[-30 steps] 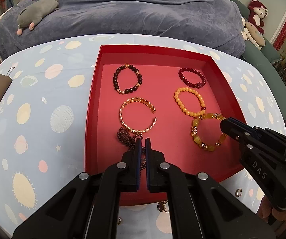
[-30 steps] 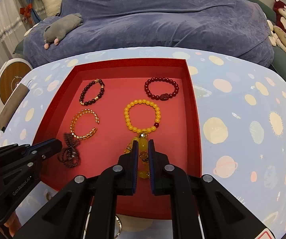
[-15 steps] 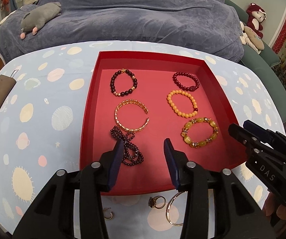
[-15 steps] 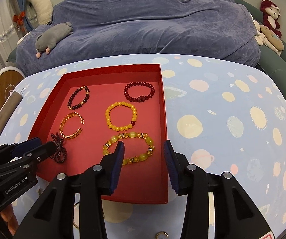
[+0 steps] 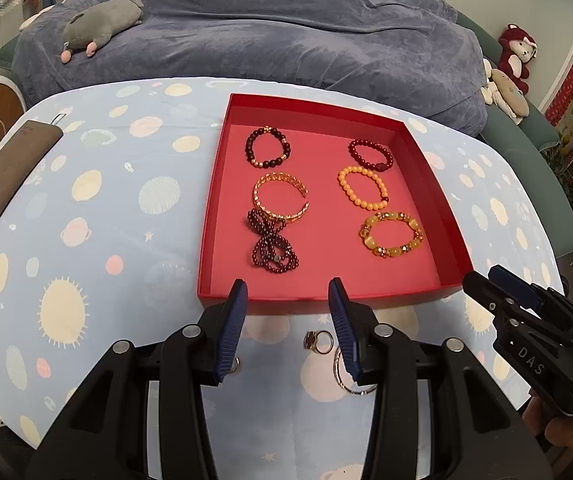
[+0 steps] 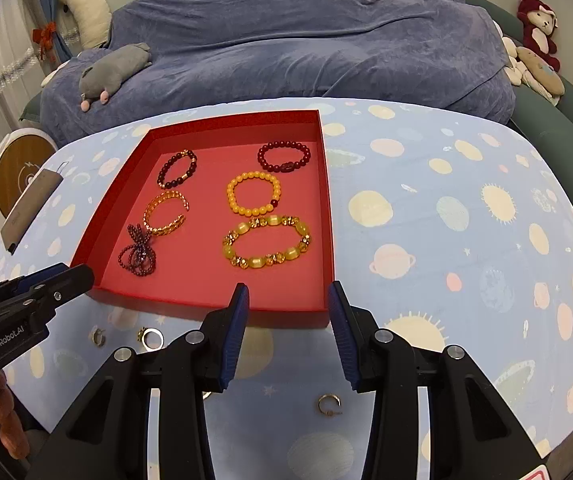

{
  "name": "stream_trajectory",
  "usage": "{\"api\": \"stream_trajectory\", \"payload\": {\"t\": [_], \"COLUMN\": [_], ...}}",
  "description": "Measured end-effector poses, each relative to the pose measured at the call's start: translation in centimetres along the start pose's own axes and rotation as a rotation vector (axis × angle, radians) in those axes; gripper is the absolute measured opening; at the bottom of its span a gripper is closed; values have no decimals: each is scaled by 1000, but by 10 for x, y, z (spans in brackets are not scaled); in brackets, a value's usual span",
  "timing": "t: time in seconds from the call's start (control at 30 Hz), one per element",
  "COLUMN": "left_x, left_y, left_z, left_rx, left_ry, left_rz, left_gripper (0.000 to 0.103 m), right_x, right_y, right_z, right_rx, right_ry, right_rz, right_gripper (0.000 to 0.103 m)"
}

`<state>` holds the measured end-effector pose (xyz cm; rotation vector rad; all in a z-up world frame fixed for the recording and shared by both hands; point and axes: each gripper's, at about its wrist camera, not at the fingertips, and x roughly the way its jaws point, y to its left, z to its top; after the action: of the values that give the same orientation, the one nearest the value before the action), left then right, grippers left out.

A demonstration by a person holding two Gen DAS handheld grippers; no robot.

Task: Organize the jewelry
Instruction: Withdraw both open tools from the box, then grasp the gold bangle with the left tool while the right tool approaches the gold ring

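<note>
Bed [image 5: 286, 32]: lying beyond the far edge of the surface, draped in a blue-grey cover, with a grey plush toy [image 5: 102, 28] resting on it.
Surface [image 5: 98, 184]: wearing a pale blue cloth printed with planets and suns; wide bare stretches are lying left and right of the tray.
Red tray [image 5: 430, 184]: sitting mid-surface, its low walls ringing six bracelets; its near wall is lying just beyond both sets of fingertips.
Left hand-held gripper [image 5: 288, 300]: hovering over the strip of cloth before the tray's near edge, jaws standing wide apart and gripping nothing.
Right hand-held gripper [image 6: 288, 302]: hanging at the tray's near right corner, jaws likewise spread and bare.
Bracelets: lying in two columns with red floor between them; the yellow chunky bracelet [image 6: 267, 242] is sitting nearest on the right, the dark red strand [image 5: 272, 246] is lying twisted on the left, touching the gold cuff [image 5: 281, 198].
Loose pieces: a ring [image 5: 319, 340] and a thin bangle [image 5: 346, 376] are lying on the cloth near the tray's front edge.
</note>
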<state>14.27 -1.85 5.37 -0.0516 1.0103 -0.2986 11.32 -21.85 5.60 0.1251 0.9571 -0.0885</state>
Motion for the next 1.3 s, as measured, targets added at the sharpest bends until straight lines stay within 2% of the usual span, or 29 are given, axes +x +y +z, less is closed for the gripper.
{"api": "stream_trajectory", "payload": {"t": [0.37,0.63,1.1,1.3], "left_x": [-2,-1,-2,5], "left_y": [-1,-7,-11,-22], "left_z": [-45,-66,-80,-77], "left_rx": [-14,-9,-15,-11], "left_ry": [52,78,90,97], "left_rz": [4,6,2,-15], "left_gripper": [43,44,54,54], "right_x": [-12,-13,-6,-4], "right_y": [-5,-14,-29,-30], "right_z": [-47,-71,-84,-85], "right_rx": [18,40,78,81], "right_ry": [51,85,110,112], "right_rz": [-3,-19,-36,-26], "right_gripper": [40,40,40,40]}}
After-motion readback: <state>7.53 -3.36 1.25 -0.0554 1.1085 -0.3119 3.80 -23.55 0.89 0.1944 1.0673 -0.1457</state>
